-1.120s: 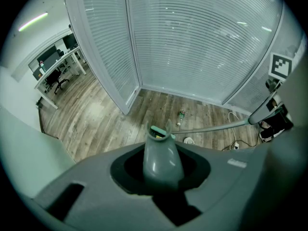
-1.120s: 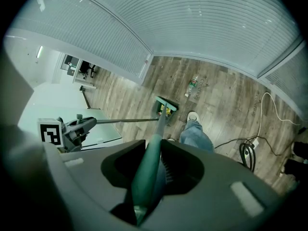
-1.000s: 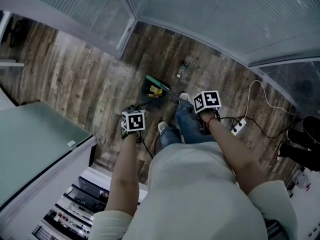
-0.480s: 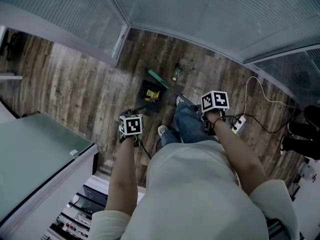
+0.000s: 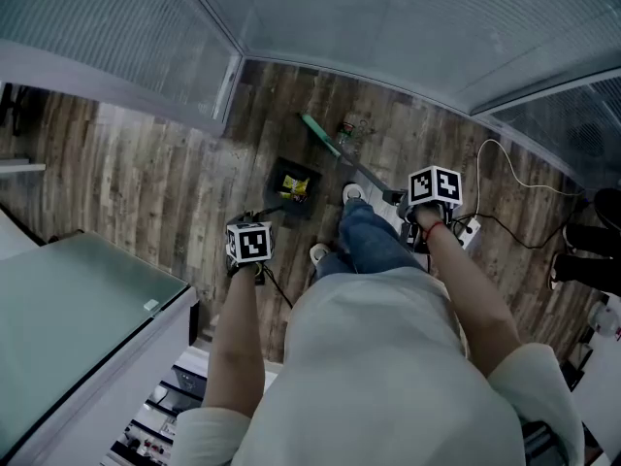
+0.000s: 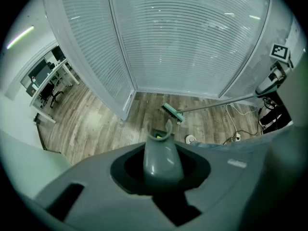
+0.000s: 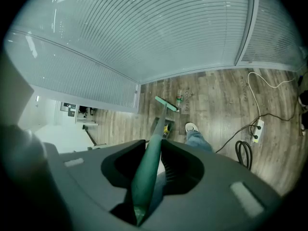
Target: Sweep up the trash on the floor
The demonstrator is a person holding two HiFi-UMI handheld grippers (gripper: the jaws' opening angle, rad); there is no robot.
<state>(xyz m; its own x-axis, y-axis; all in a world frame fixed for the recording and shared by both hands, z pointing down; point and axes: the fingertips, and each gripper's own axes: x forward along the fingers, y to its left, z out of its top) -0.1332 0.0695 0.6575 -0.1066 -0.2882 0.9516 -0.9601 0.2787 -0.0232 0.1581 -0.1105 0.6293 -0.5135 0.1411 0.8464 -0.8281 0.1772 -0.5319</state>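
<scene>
A dark dustpan (image 5: 294, 187) rests on the wooden floor with yellow trash in it. Its long grey handle (image 6: 162, 158) rises into my left gripper (image 5: 252, 223), which is shut on it. My right gripper (image 5: 400, 200) is shut on the green broom handle (image 7: 147, 177). The green broom head (image 5: 316, 129) is beyond the dustpan, just left of a small bottle (image 5: 347, 130) lying on the floor. The right gripper view shows the broom head (image 7: 166, 103), the bottle (image 7: 179, 99) and the dustpan (image 7: 166, 128) in a row.
Glass walls with blinds (image 5: 408, 27) close off the far side. A white power strip (image 5: 470, 231) with cables lies at the right, with a coiled cable (image 7: 243, 153) near it. A grey desk (image 5: 68, 309) stands at the left. The person's shoes (image 5: 353, 194) are beside the dustpan.
The broom head has swung away from the dustpan, out toward the bottle. My right gripper has shifted right with the handle. The left gripper and dustpan have stayed about where they were.
</scene>
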